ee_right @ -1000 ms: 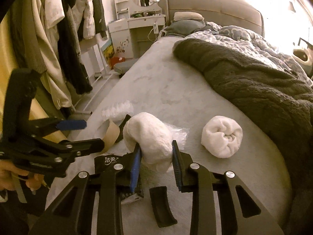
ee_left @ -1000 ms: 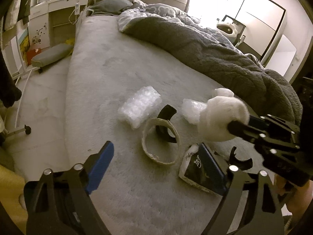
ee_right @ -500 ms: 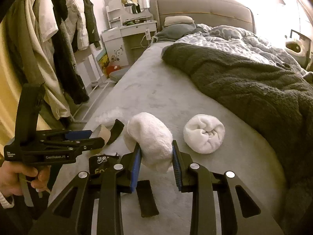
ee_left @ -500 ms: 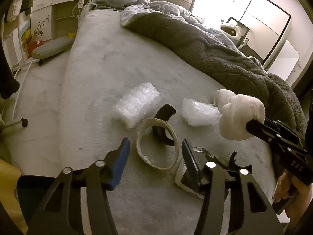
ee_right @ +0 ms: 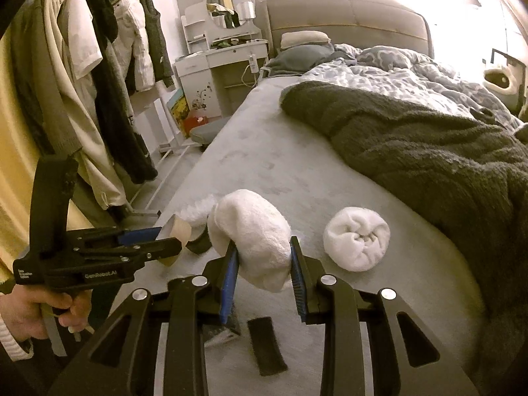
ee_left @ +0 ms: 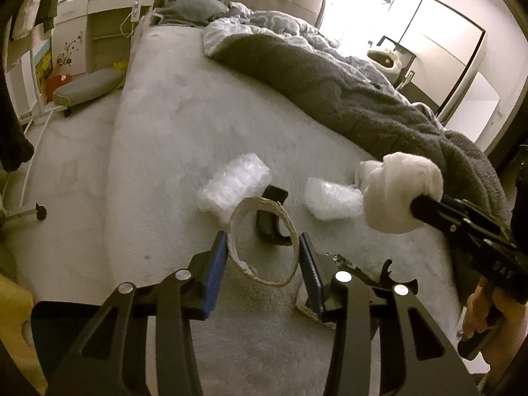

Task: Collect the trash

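My left gripper (ee_left: pixel 263 259) has closed its blue pads on both sides of an empty cardboard tape ring (ee_left: pixel 264 241) at the near end of the bed. It also shows in the right wrist view (ee_right: pixel 158 241) with the ring (ee_right: pixel 176 231). My right gripper (ee_right: pixel 263 269) is shut on a white rolled sock (ee_right: pixel 254 234) and holds it above the bed; the sock also shows in the left wrist view (ee_left: pixel 401 194). Two bubble-wrap pieces (ee_left: pixel 232 184) (ee_left: pixel 331 198), a curved black piece (ee_left: pixel 272 227) and a dark packet (ee_left: pixel 333 292) lie around the ring.
A second white rolled sock (ee_right: pixel 356 242) lies on the grey bed sheet (ee_left: pixel 184 125). A flat black strip (ee_right: pixel 265 345) lies near the bed's end. A dark blanket (ee_right: pixel 429 158) covers the right side. Clothes (ee_right: pixel 82 82) hang left; a white dresser (ee_right: pixel 224 62) stands beyond.
My left gripper has moved forward to the tape ring and narrowed from wide open to gripping it. My right gripper has lifted the white sock up and to the right.
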A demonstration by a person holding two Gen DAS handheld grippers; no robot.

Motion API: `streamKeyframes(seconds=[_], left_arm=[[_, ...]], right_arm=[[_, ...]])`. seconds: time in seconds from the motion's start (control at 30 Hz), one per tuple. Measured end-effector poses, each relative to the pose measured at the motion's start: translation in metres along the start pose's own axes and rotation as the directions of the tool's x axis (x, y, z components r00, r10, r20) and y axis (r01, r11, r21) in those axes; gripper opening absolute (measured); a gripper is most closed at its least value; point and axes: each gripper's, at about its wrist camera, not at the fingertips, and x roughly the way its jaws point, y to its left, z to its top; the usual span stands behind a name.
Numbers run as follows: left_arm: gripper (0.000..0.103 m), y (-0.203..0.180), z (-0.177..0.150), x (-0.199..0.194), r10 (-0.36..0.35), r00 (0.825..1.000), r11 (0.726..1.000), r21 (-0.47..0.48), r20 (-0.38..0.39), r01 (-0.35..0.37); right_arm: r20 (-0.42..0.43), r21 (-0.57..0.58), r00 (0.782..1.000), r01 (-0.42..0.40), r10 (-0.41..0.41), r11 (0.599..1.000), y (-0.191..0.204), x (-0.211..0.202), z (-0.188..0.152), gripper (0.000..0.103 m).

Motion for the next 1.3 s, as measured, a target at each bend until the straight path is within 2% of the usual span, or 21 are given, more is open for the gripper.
streamKeyframes(seconds=[0.23,0.33,0.5,0.67,0.97,1.17,1.3], left_arm=[[0.046,0.009,0.002,-0.02,0.009,0.999,0.999,0.042,0.041,-0.011],[0.046,0.017,0.002,-0.028,0.04,0.998,0.998,0.052,0.058,-0.043],[0.046,0.036,0.001,-0.038,0.086,0.994,0.995,0.048,0.065,-0.09],[0.046,0.055,-0.001,-0.051,0.099,0.993,0.994,0.035,0.065,-0.101],[0.046,0.102,-0.016,-0.067,0.153,0.988,0.988,0.022,0.013,-0.153],[0.046,0.128,-0.033,-0.067,0.181,0.982,0.983,0.024,-0.055,-0.18],[0.046,0.147,-0.047,-0.063,0.209,0.968,0.978,0.015,-0.139,-0.209]], right_arm=[[0.009,-0.001,1.0,-0.021,0.021,1.0,0.017,0.006,0.013,0.03],[0.008,-0.013,0.999,-0.034,0.034,0.999,0.028,0.012,0.017,0.03],[0.005,-0.035,0.998,-0.058,0.058,0.998,0.05,0.022,0.026,0.03],[0.006,-0.053,0.997,-0.081,0.082,0.995,0.072,0.033,0.035,0.03],[-0.027,-0.093,0.993,-0.114,0.112,0.989,0.12,0.058,0.046,0.03],[-0.062,-0.123,0.989,-0.138,0.131,0.983,0.154,0.08,0.049,0.03],[-0.09,-0.148,0.986,-0.155,0.143,0.977,0.177,0.094,0.049,0.03]])
